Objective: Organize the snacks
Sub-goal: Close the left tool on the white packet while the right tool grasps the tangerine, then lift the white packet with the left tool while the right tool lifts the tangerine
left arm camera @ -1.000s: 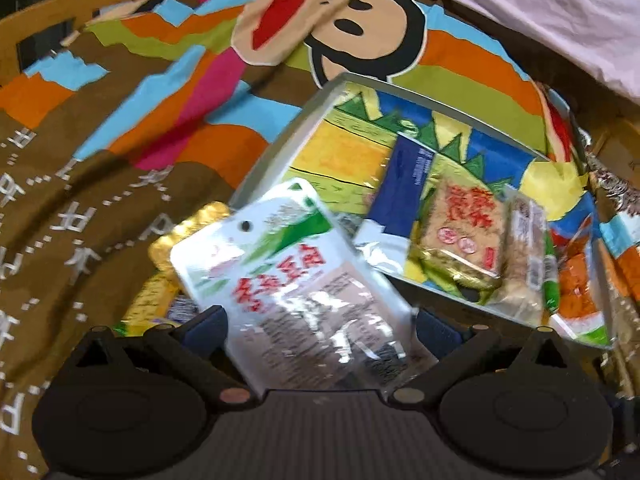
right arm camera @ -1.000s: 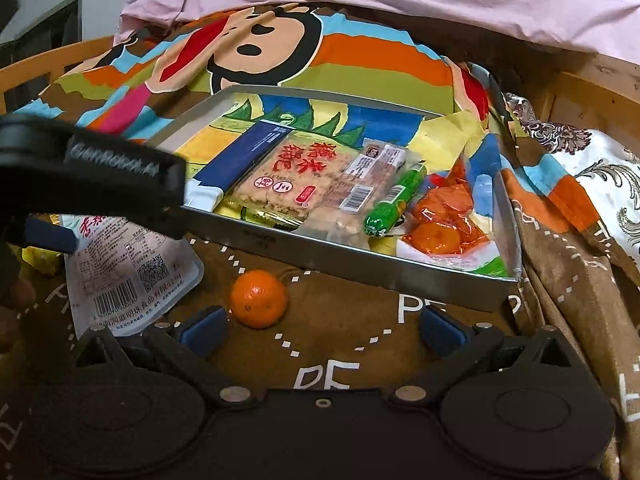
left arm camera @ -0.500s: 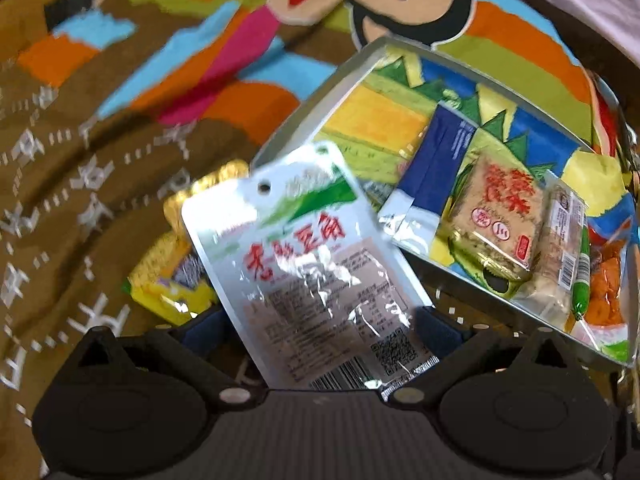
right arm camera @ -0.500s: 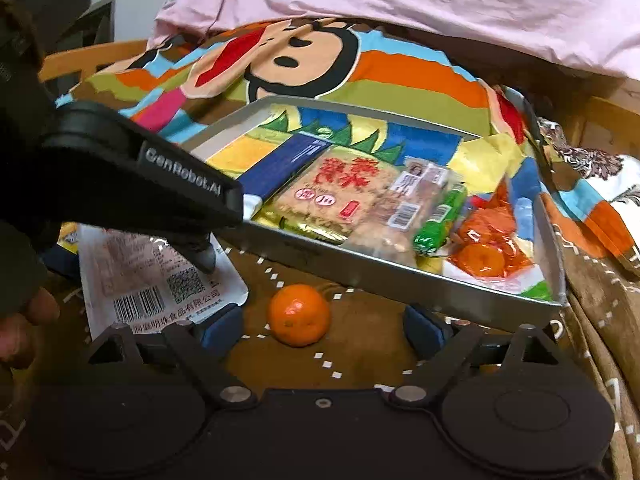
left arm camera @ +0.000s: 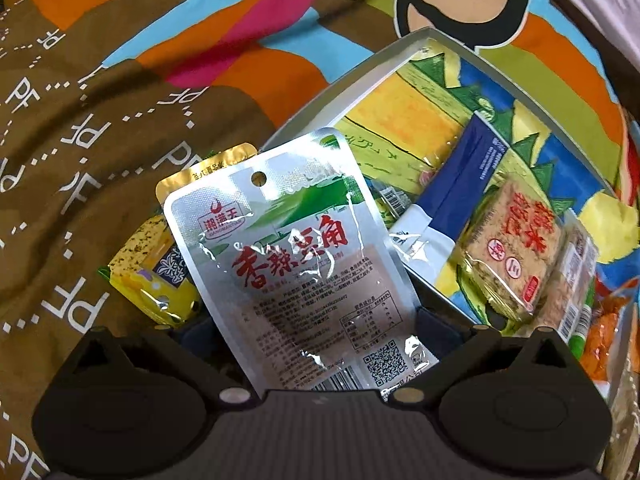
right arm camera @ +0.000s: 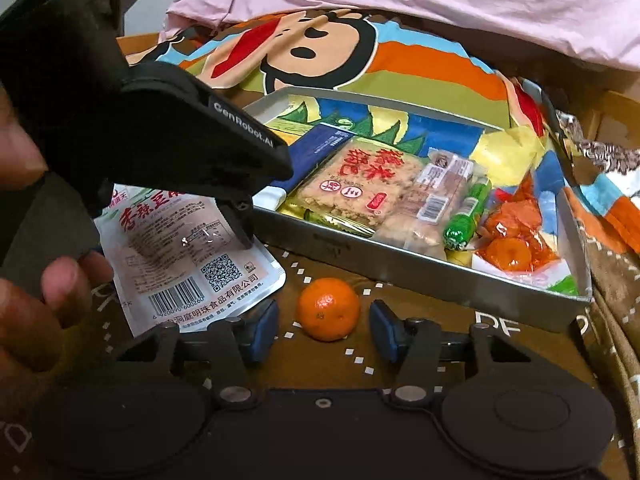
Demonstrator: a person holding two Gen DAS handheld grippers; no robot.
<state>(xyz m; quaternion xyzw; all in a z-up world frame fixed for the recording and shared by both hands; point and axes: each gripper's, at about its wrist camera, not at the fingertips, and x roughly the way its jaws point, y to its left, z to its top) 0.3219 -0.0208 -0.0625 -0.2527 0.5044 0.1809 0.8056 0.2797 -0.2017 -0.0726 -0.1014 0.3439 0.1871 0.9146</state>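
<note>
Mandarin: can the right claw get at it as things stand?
Probably yes. The mandarin lies on the blanket between the right claw's closing pads, still untouched; nothing in between, and the tray sits behind it.

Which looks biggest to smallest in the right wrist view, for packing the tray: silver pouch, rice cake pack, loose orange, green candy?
1. silver pouch, partly hidden and nearer the camera
2. rice cake pack
3. loose orange, nearer, so unsure
4. green candy

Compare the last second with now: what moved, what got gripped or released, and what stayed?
The right gripper has just been closing its jaws around the small orange mandarin; gaps remain, no grip yet. The left gripper rolled, tilting the silver foil snack pouch with red lettering it holds. The grey metal tray and its snacks stayed put.
</note>
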